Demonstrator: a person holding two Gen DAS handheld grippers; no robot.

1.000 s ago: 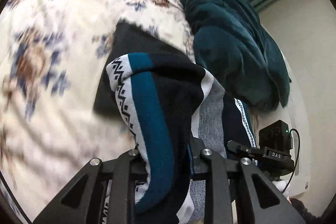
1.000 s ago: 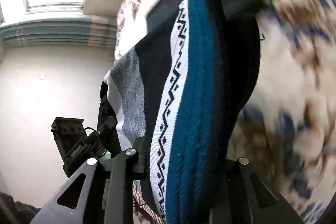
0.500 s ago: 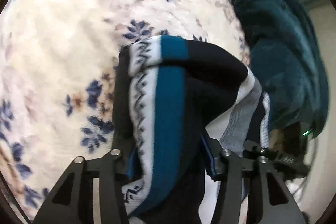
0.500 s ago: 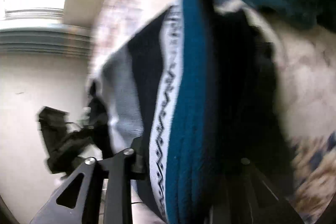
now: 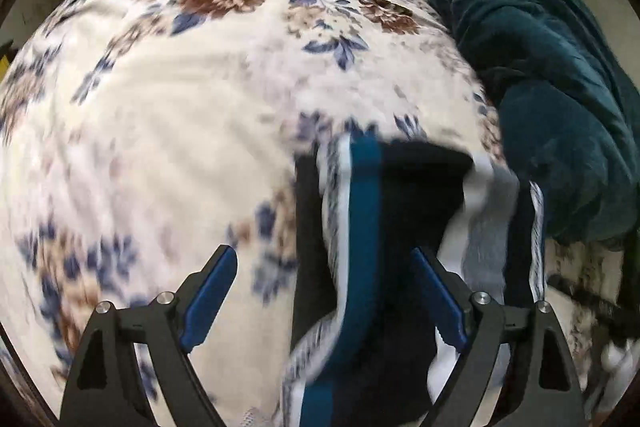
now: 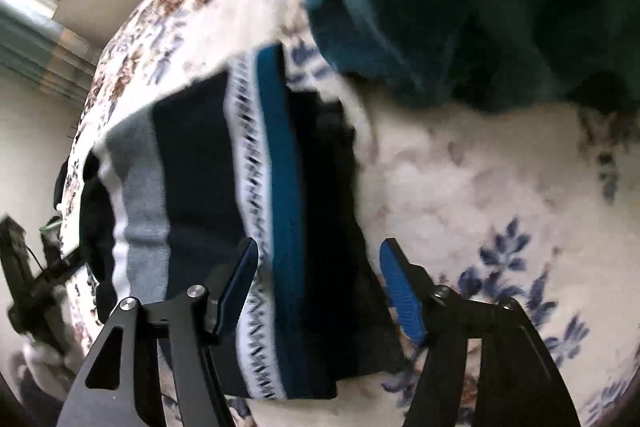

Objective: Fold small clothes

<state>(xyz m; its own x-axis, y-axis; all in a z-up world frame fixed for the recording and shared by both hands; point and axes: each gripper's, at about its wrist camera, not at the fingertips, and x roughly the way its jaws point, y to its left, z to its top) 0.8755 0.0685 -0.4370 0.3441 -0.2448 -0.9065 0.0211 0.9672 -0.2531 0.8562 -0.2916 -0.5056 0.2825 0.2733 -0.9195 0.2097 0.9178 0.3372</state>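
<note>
Striped sweater (image 5: 364, 227) lower centre on flowered bed (image 5: 180, 107): soft, light, floppy knit. Left tool (image 5: 324, 291), right tool (image 6: 316, 287) both opening, cloth between unclamped. Best grip: folded edge.

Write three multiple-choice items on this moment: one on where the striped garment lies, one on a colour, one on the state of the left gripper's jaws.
1. Where does the striped knit garment lie?
A. on the floral blanket
B. on a wooden floor
C. inside a basket

2. What colour is the bunched plush fabric beside the garment?
A. bright red
B. dark teal
C. yellow

3. How do the jaws of the left gripper stand?
A. clamped tight on the garment
B. apart and opening, with the garment between them
C. shut on nothing

Answers:
1 A: the flower-printed blanket shows all around the garment in both wrist views.
2 B: the heap at the upper right of the left wrist view is deep blue-green.
3 B: bare blanket shows between the left blue pad and the cloth, so the pads do not press on it.
</note>
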